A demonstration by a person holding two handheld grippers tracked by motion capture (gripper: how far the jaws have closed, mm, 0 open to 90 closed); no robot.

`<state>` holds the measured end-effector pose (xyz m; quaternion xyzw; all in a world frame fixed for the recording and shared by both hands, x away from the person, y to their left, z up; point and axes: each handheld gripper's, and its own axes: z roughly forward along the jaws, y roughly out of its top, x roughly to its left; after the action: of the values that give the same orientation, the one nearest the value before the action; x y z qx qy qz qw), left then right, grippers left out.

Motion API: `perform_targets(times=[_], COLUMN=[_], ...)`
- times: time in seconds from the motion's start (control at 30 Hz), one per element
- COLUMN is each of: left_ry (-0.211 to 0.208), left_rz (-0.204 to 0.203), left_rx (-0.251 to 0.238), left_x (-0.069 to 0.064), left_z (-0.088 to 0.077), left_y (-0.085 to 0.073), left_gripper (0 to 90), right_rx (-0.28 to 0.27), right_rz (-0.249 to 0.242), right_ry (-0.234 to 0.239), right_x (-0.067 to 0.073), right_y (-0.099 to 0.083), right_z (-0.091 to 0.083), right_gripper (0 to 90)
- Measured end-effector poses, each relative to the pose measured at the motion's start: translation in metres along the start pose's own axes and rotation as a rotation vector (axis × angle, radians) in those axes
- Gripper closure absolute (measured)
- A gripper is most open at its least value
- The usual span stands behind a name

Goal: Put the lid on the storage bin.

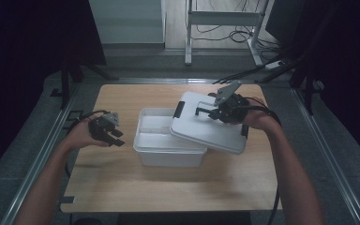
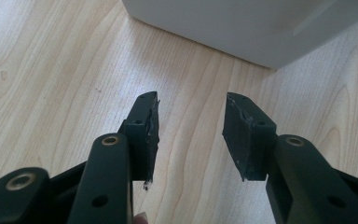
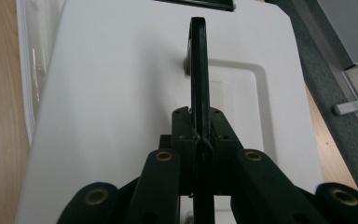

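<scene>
Your table (image 1: pixel 122 183) is light wood, with bare board along its near edge and down its left side; its right and far edges run close to grey floor (image 1: pixel 309 140) and metal rails. No writing or label can be read on anything in front of you. The white box (image 1: pixel 166 147) stands at the middle of the table, open on its left part. The white lid (image 1: pixel 201 133) lies tilted across the box's right end, overhanging toward the right, with a black clip (image 1: pixel 179 109) at its far left edge. In the right gripper view the lid's recessed centre sits under a black handle (image 3: pixel 198 60) standing on edge. Your right gripper (image 1: pixel 218 111) is over the lid, and its jaws are closed tight on that handle, which runs straight out between them. Your left gripper (image 1: pixel 114 136) rests low at the table's left side, just beside the box but apart from it; its jaws stand wide apart and hold nothing, with bare wood between the pads (image 2: pixel 242 135) and the box wall (image 2: pixel 261 28) just ahead.
</scene>
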<state>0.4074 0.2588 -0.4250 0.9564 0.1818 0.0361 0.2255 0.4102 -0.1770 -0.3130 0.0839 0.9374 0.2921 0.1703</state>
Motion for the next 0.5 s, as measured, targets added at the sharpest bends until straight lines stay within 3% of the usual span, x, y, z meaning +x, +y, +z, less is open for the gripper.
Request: perform_targets(times=[0.5], left_ry=[-0.004], left_rz=[0.003], left_rx=[0.008], left_x=[-0.001], left_z=[0.002], left_y=[0.001], left_gripper=[56.2], right_rx=[-0.021], right_rz=[-0.029], right_ry=[0.041], right_x=[0.002], right_y=[0.021], right_z=[0.020], right_gripper=[83.2])
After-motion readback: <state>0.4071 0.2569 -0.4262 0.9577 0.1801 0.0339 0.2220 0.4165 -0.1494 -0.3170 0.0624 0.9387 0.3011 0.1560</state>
